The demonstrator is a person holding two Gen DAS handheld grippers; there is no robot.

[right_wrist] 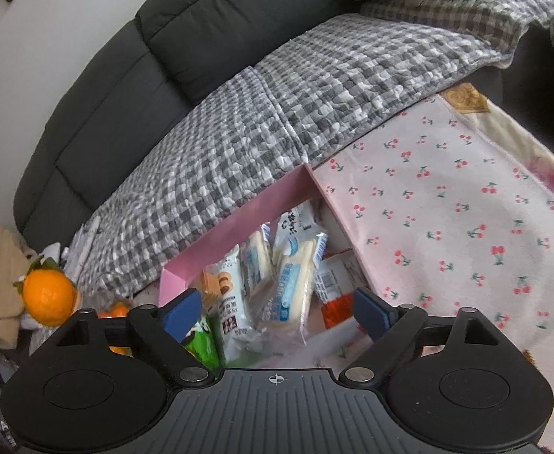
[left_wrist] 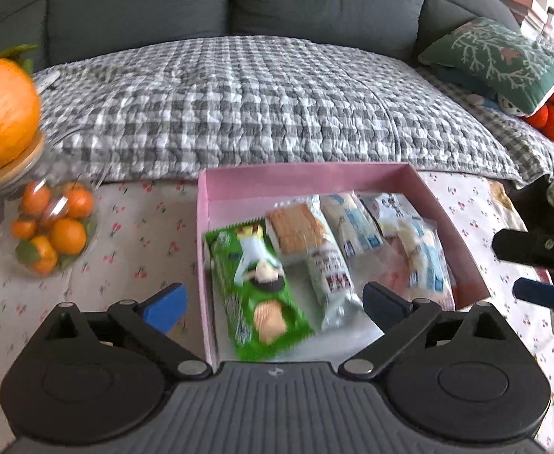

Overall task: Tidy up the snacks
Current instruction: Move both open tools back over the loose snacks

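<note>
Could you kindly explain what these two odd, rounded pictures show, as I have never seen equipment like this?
Each picture comes from a fisheye camera on a hand-held two-finger gripper, looking forward along its blue-tipped fingers. One shows the left gripper, the other the right gripper. Both stand open and hold nothing. Below them a pink box sits on a cherry-print tablecloth, with wrapped snacks inside, among them a green snack packet and a white-and-blue packet. To the left stands a glass jar of small oranges. Behind is a grey sofa under a checked quilt.
</note>
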